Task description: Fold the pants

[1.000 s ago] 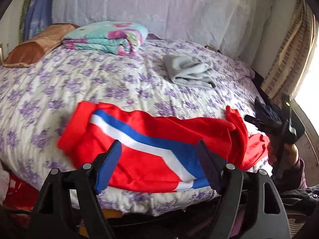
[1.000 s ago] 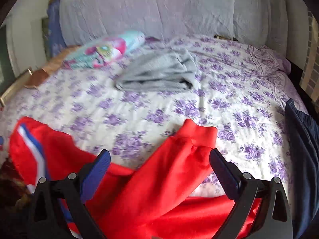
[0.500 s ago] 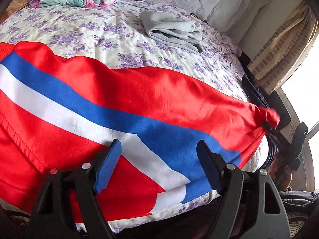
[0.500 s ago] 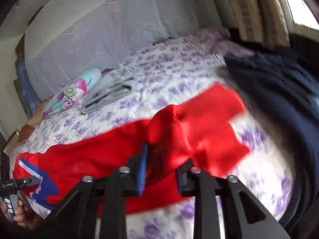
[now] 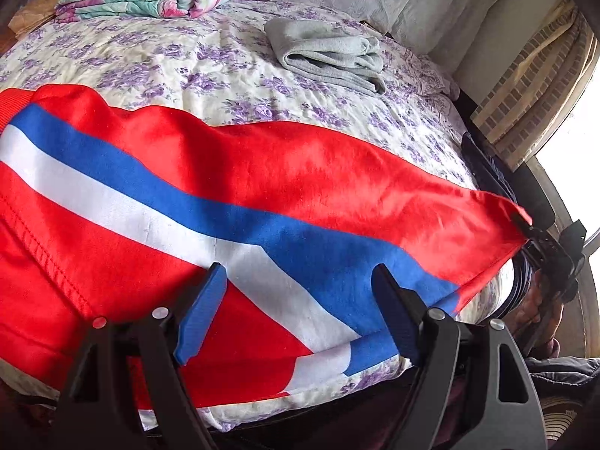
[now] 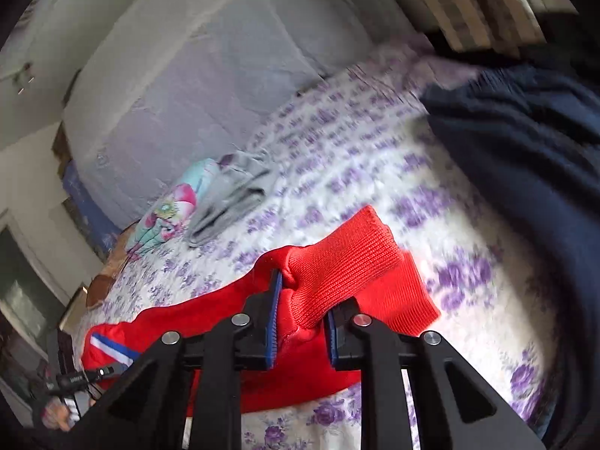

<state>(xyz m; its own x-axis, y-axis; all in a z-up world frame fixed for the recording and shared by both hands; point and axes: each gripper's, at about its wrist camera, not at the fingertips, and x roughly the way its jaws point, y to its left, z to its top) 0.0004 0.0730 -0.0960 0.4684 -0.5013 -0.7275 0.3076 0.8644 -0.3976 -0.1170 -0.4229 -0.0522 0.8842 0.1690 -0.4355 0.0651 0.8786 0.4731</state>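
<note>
One pants [image 5: 262, 187] leg — lengthwise along bed edge.

The left hand-held gripper [image 5: 296, 307] points steeply down with its blue-padded jaws standing wide apart, pressing on nothing. The right hand-held gripper [image 6: 300, 318] is rolled to one side and its jaws have just been closing, so the pads now pinch a bunch of red fabric between them. In the left wrist view a hand [image 5: 532, 307] grips the right tool's handle at the far right.
</note>
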